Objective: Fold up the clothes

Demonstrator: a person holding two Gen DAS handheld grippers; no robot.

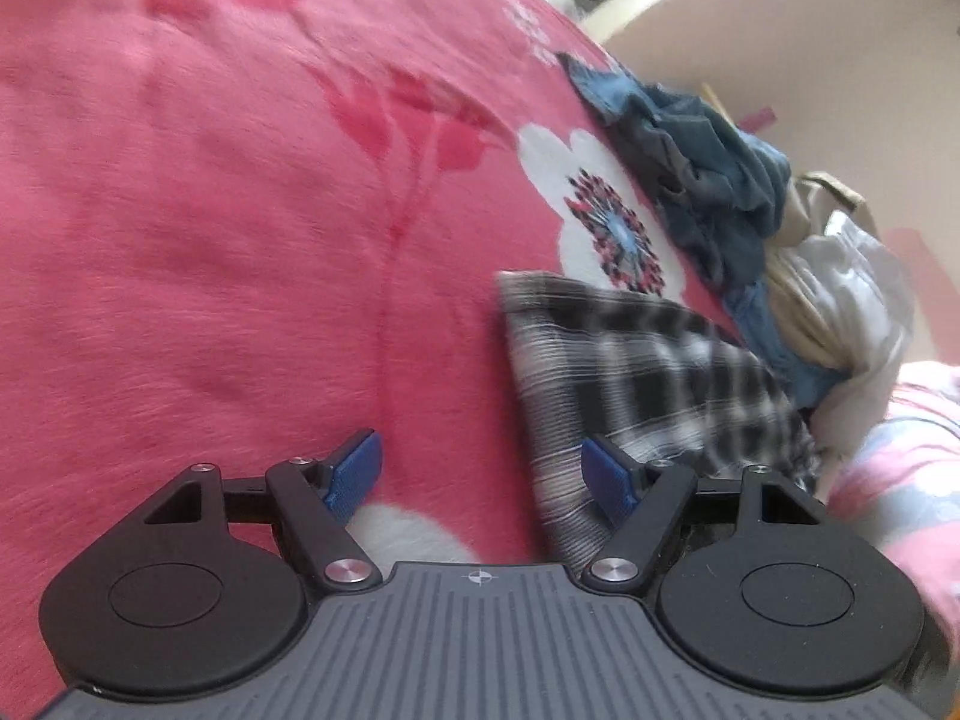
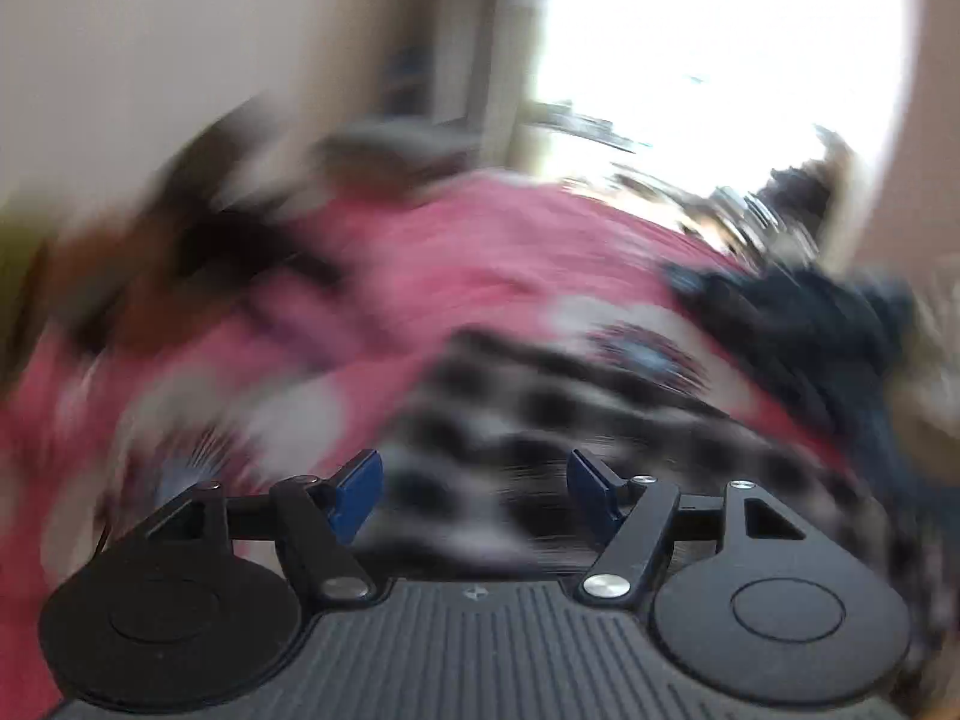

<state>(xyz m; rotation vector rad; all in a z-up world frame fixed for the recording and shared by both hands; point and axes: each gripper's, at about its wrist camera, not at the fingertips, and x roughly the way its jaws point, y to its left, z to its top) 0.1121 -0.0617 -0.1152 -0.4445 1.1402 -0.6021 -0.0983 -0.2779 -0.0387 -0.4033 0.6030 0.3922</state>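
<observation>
Checked shirt (image 1: 648,372) folded flat on pink flowered blanket (image 1: 210,210), both tools hovering empty.

Left to right: bare blanket cleared as folding room; left tool (image 1: 486,474) spread wide, gripping nothing, one pad above the shirt's near edge; shirt running lengthwise from near edge away toward top right, likely set aside as done; beyond it, blue clothes (image 1: 714,180) and pale clothes (image 1: 852,288) heaped, probably awaiting folding. Right tool (image 2: 474,489) likewise wide, empty, over the blurred shirt.

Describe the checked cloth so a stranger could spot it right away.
Find the pink flowered blanket. Below its big white flower, beside the clothes pile, lies the checked cloth, folded flat. It alone has black-and-white checks; its neighbours are crumpled, plain blue, beige and white.
</observation>
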